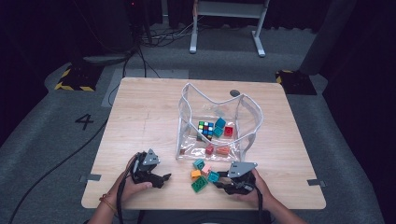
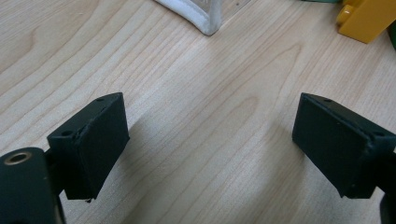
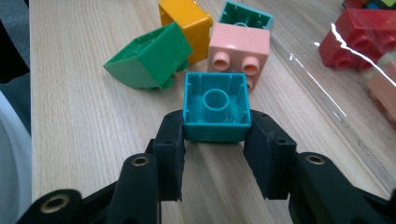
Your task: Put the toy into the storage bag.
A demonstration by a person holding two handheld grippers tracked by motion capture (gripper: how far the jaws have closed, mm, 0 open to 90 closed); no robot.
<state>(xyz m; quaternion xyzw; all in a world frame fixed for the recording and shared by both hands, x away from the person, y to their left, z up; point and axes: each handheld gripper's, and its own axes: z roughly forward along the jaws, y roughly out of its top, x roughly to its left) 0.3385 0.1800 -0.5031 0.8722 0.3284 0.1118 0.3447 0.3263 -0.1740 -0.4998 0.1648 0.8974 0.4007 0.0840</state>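
The right gripper [image 3: 215,156] clamps a glossy teal plastic brick [image 3: 216,108], hollow underside up, between its rubbery black pads on the wooden table [image 3: 93,135]. The left gripper [image 2: 210,144] gapes wide, grasping nothing.

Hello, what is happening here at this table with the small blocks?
A person works at a wooden table with a gripper in each hand. The right gripper has its jaws closed on a teal block, which lies hollow side up beside green, orange and pink blocks. Behind them stands a clear bag that already holds more blocks and a colour cube. The left gripper rests open over bare wood.
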